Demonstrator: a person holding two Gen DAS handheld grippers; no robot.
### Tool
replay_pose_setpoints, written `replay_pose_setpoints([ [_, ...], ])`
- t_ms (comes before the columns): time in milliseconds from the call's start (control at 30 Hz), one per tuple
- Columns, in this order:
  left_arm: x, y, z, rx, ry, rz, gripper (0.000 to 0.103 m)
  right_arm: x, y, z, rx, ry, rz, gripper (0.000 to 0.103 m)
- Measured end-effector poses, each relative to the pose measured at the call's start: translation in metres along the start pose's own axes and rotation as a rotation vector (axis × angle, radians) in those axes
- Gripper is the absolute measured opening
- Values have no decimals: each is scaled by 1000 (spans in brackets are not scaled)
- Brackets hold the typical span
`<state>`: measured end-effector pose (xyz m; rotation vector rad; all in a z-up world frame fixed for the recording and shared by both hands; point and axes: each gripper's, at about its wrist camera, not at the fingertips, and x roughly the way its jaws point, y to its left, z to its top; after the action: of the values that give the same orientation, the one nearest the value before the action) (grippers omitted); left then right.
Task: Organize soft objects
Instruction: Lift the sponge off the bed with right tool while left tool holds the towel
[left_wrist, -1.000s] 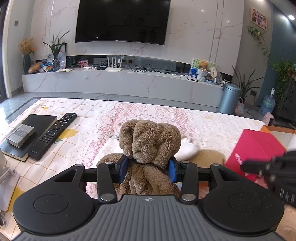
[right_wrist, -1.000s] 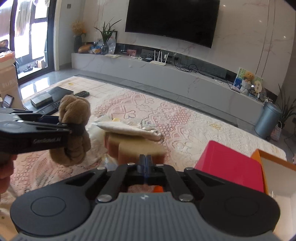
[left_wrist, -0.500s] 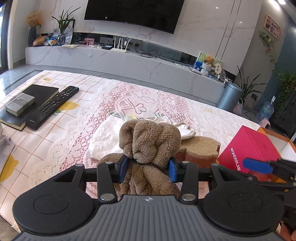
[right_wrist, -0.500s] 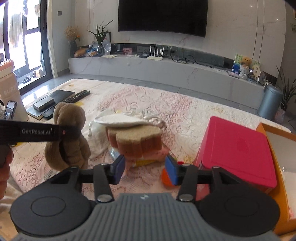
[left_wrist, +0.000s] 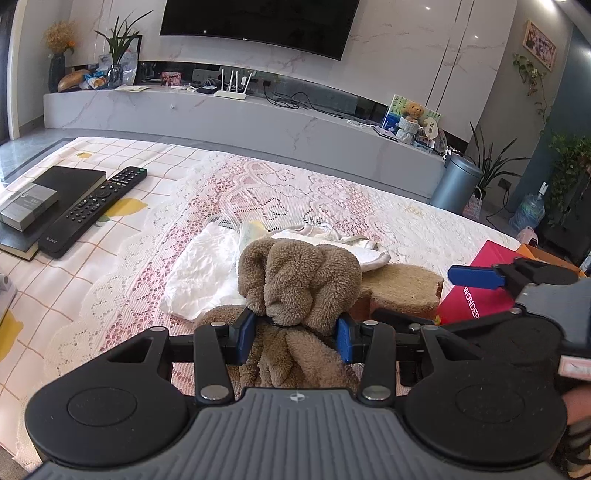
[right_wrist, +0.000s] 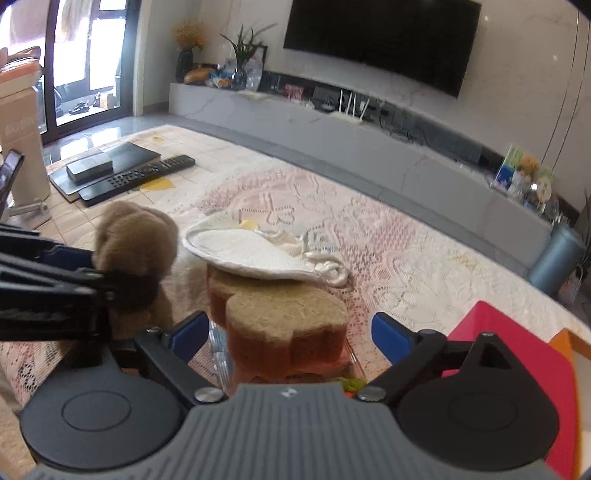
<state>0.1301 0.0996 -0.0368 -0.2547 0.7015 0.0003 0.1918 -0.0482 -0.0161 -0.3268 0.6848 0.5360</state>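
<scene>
Between left fingers clamped, brown plush towel stands upright; right fingers spread.

"SONY" on remote, "WONDER" on pink box

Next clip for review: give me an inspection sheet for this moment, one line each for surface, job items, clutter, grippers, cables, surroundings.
Surface: lace tablecloth over a checked lemon-print cloth.
Job items: brown plush towel held off the surface; white cloth draped on a tan sponge block.
Clutter: remote control, grey box on a black book, pink box with an orange box beside it.
Grippers: left gripper shut on the towel; right gripper open, fingers either side of the sponge block, not touching.
Cables: loose wires on the TV console near the router.
Surroundings: wall TV, plants, grey bin.
</scene>
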Motion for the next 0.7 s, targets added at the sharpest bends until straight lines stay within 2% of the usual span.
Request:
replay_pose_setpoints([
  [67, 0, 0, 0, 2, 2, -1, 50, 7, -6, 0, 30, 11, 31, 93],
  [133, 1, -1, 0, 7, 4, -1, 50, 9, -9, -1, 45, 13, 55, 88],
  [200, 1, -2, -1, 13, 4, -1, 50, 11, -10, -1, 65, 29, 80, 74],
  [367, 0, -3, 0, 16, 1, 1, 50, 1, -4, -4, 79, 20, 63, 70],
  [500, -8, 0, 1, -9, -10, -1, 50, -22, 4, -5, 72, 2, 41, 69],
  [633, -18, -1, 4, -21, -22, 15, 50, -53, 5, -11, 110, -37, 53, 69],
  [700, -21, -3, 5, -14, -20, 33, 50, -66, 1, -17, 156, -34, 91, 69],
])
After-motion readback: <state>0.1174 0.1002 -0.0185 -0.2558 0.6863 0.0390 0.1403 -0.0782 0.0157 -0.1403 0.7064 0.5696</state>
